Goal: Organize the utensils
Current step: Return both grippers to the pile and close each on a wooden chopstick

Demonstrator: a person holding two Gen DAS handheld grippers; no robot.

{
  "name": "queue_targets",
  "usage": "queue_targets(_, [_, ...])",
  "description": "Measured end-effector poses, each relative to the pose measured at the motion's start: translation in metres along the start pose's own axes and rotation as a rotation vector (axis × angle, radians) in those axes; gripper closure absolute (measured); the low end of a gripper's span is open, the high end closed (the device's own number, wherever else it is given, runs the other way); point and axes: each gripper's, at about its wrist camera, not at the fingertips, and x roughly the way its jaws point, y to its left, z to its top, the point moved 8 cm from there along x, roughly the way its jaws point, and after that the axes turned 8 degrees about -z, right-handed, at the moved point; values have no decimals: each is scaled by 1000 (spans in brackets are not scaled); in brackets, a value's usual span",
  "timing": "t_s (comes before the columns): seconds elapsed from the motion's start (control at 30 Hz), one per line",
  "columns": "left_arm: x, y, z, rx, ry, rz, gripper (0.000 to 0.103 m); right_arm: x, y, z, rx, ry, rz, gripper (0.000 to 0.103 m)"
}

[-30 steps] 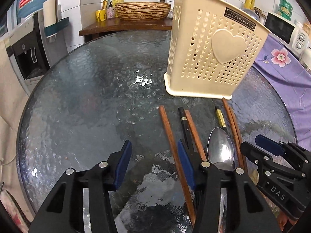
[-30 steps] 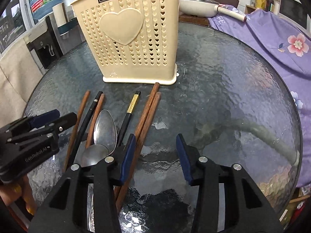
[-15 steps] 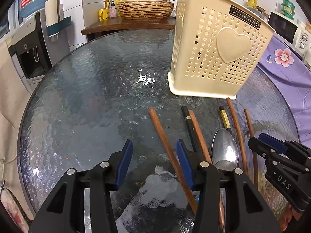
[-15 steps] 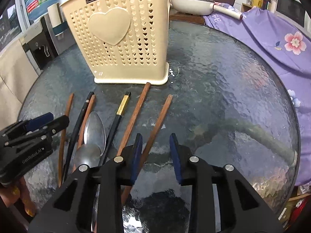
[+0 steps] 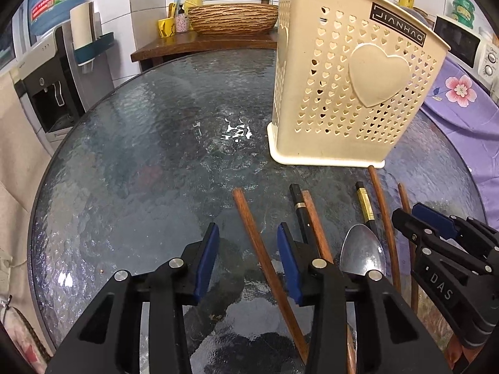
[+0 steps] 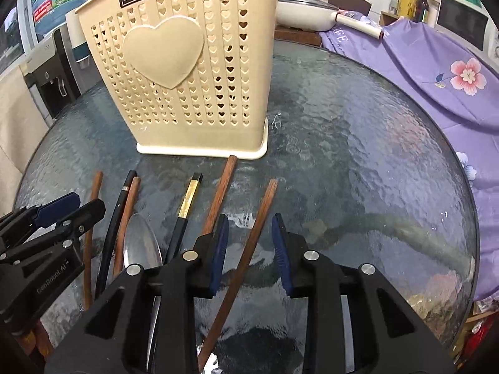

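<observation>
Wooden chopstick [image 6: 246,243] flat on glass tabletop [image 6: 358,162], between parted, non-gripping fingers of right tool [image 6: 249,246], left tool [image 5: 246,258] wide open, empty, straddling another chopstick [image 5: 259,249]

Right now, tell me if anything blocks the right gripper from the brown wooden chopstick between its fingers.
Nothing visible does. The right gripper is open, with the brown wooden chopstick lying on the round glass table between its fingers.

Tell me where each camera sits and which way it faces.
Left wrist: on the left gripper, looking forward over the glass table at the cream basket; its open blue-padded fingers straddle a brown chopstick; right gripper at the right edge.
Right wrist: on the right gripper, open around the rightmost brown chopstick; left gripper at the left edge.
Shared: basket, spoon, chopsticks, table.
</observation>
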Motion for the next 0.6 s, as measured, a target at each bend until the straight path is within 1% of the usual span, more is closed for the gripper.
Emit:
queue_targets(0.07, [1, 0, 1, -1, 2, 4, 65, 1, -1, 2, 2, 0, -4, 74])
queue_targets(0.2, [3, -2, 2, 5, 0, 23, 66, 2, -2, 2, 5, -8, -15, 79])
queue_targets(0.3, [2, 0, 2, 5, -6, 40, 72, 4, -4, 3, 9, -11, -18, 83])
queue_targets(0.43, [2, 5, 4, -13, -7, 46, 84, 8, -9, 9, 35, -7, -17, 91])
queue_targets(0.53, [3, 7, 6, -26, -7, 41, 90, 12, -14, 14, 52, -4, -6, 92])
queue_targets(0.6, [5, 4, 7, -19, -7, 40, 91, 14, -15, 16, 45, -7, -4, 93])
